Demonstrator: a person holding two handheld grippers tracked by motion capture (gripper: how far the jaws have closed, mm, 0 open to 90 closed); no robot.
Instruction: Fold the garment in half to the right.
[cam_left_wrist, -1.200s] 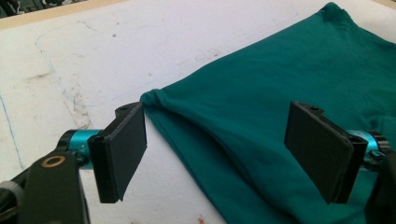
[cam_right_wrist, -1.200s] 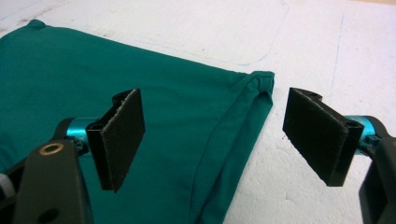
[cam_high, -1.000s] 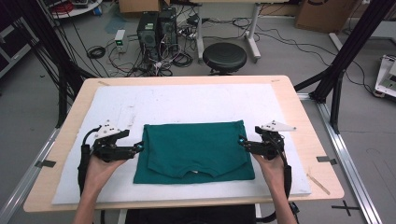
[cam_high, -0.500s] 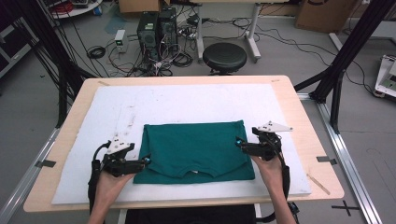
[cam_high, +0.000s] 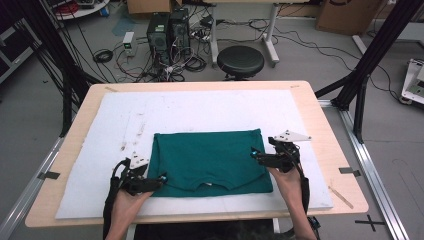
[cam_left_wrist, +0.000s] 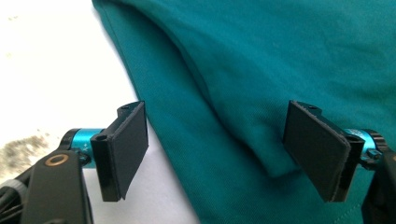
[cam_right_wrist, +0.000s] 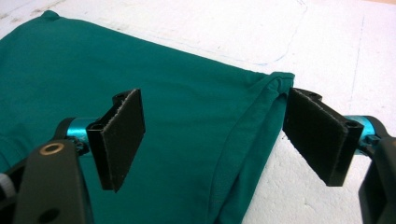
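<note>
High view shows the teal shirt folded into a flat, near-square block on the white mat, collar notch at its near edge. Left gripper sits at the shirt's near-left corner, jaws wide astride a seamed fold; right gripper straddles its right edge, equally wide.

Overhead forward-down; two close views (shared shirt)
</note>
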